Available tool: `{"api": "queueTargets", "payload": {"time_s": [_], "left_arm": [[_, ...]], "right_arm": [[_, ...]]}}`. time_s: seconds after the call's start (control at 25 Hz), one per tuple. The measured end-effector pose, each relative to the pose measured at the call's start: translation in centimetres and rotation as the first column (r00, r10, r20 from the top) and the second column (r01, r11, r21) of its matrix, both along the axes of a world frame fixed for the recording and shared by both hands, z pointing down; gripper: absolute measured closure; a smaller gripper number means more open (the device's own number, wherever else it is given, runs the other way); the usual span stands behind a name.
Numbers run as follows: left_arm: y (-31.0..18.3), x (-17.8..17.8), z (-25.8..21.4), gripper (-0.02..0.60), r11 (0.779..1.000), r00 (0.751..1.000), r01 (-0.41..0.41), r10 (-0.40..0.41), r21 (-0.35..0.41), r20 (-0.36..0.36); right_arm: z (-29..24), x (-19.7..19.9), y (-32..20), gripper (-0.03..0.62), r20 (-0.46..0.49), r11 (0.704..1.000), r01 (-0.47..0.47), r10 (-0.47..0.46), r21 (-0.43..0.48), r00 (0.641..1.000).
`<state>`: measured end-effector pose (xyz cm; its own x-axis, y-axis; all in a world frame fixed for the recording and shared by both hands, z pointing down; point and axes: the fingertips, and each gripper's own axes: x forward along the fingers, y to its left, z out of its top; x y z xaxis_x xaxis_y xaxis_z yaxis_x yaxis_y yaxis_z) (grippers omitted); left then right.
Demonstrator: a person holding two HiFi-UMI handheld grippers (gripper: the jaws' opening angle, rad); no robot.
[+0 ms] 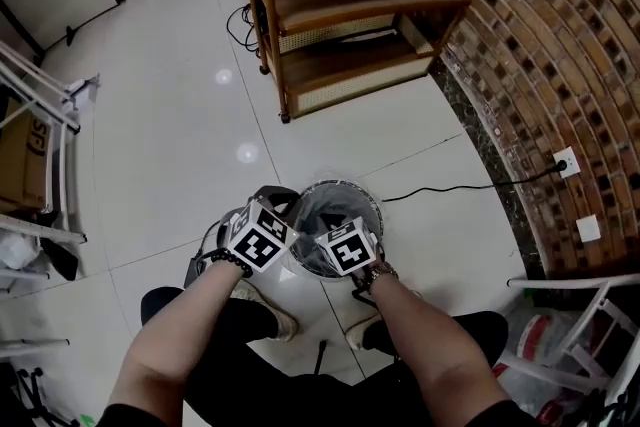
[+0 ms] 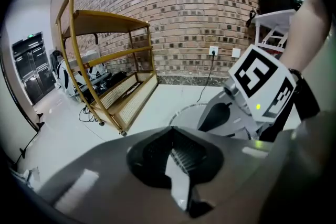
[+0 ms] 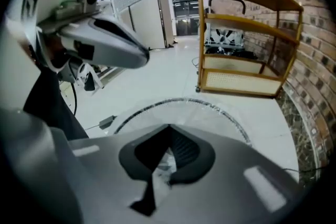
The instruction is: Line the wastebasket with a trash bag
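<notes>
- From my remote seat, the glossy pale tiled floor (image 1: 190, 135) fills most of the head view
- The curved red brick wall (image 1: 560, 25) runs from 1 o'clock down to 4 o'clock
- The open wooden shelving unit with cane-panelled edges (image 1: 350, 5) stands at 12 o'clock, against that wall
- The round dark wire-mesh wastebasket (image 1: 336, 184) stands on the floor just below the view's centre, right in front of the person's knees
- The clear thin plastic trash bag (image 1: 328, 217) sits inside the wastebasket, and in the right gripper view I see its film spread across the rim
- The left gripper (image 2: 177, 176) is at the wastebasket's 9 o'clock rim; its jaws are drawn almost together on a pale strip that I take for the trash bag's film
- The right gripper (image 3: 160, 168) is at the 6 o'clock rim, close beside the left gripper; its jaws are pinched on crinkled clear film of the trash bag
- A thin black cable (image 1: 450, 187) trails from near the wastebasket at 3 o'clock to a white wall socket (image 1: 566, 161)
</notes>
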<state>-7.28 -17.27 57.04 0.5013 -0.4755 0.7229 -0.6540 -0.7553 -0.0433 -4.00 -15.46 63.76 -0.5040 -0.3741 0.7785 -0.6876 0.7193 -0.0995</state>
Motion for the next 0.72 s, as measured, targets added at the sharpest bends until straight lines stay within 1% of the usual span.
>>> {"api": "queueTargets", "payload": {"time_s": [0.2, 0.32, 0.56, 0.72], "left_arm": [[2.1, 1.6, -0.1, 0.577, 0.999, 0.999, 0.030, -0.031, -0.040, -0.023], [2.8, 2.1, -0.5, 0.577, 0.997, 0.997, 0.069, -0.071, -0.045, -0.041], [4.0, 2.9, -2.3, 0.577, 0.992, 0.990, 0.122, -0.123, -0.025, -0.075], [4.7, 3.3, -3.4, 0.577, 0.988, 0.983, 0.153, -0.151, 0.004, -0.107]], "right_arm": [[-3.3, 1.3, 0.5, 0.591, 0.023, 0.998, -0.033, 0.031, 0.054, 0.999], [-4.8, 2.2, 0.9, 0.592, 0.026, 0.996, -0.049, 0.047, 0.075, 0.999], [-7.8, 3.6, 2.4, 0.592, 0.043, 0.988, -0.087, 0.082, 0.126, 0.996], [-9.8, 4.3, 3.2, 0.592, 0.056, 0.978, -0.113, 0.105, 0.177, 0.993]]}}
